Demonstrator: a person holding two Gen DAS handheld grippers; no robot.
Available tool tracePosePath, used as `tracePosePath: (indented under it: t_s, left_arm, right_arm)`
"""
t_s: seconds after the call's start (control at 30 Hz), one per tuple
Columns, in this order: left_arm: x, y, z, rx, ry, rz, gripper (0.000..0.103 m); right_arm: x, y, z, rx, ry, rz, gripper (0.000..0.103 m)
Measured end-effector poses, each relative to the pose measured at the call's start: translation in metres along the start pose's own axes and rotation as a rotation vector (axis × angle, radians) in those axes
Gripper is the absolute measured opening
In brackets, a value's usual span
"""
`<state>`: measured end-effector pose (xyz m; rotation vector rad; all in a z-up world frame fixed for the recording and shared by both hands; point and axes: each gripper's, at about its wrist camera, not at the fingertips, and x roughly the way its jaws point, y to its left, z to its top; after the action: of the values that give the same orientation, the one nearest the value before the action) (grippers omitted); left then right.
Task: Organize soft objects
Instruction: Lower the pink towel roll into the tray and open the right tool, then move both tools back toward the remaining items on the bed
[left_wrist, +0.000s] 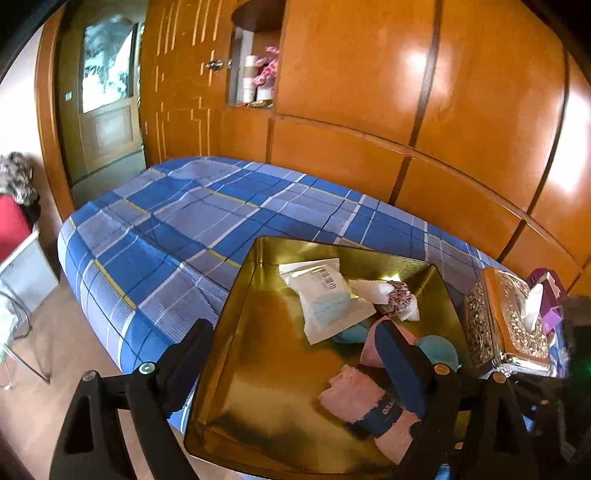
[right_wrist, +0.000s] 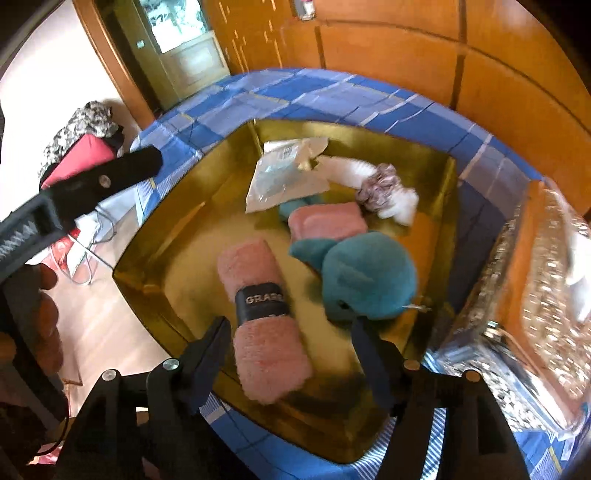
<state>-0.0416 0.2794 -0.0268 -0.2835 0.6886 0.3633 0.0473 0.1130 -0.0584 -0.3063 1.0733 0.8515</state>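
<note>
ok so we're mid drop-off: rolled pink towel (right_wrist: 263, 325) lies in the gold tray (right_wrist: 155, 236) beside the teal plush (right_wrist: 365, 280), right gripper (right_wrist: 291, 354) jaws apart around it, not pinching. Left gripper (left_wrist: 295, 354) is wide open, empty. Next we probably back out clean

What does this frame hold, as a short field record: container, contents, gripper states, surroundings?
container: gold tray on a blue plaid bed
contents: rolled pink towel with dark band, teal plush toy, folded pink cloth, white packet, scrunchie
right gripper: open, straddling the towel's near end, pads not pressing
left gripper: open, over the tray, nothing held
beside tray: ornate tissue box
backdrop: wooden wardrobe
</note>
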Motion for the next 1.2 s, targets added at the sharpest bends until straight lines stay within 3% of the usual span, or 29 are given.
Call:
tracePosePath:
  t_s: [0.43,0.87,1.03,1.2]
  left_arm:
    - [-0.012,-0.041,-0.008,0.117,-0.004,-0.043,0.091]
    - [-0.018,-0.074,-0.014,0.208,0.001,-0.089,0.091]
    - [-0.024,-0.096,-0.014,0.267,-0.009,-0.151,0.091]
    - [-0.034,-0.133,-0.015,0.367,-0.028,-0.246,0.091]
  right_arm:
    - [-0.055,-0.012,-0.027,0.035,-0.187,-0.178,0.069]
    - [-0.11,-0.053,-0.061,0.173,-0.342,-0.293,0.069]
    - [-0.125,-0.082,-0.093,0.246,-0.335,-0.351,0.069]
    - [-0.125,-0.128,-0.142,0.367,-0.227,-0.449,0.069]
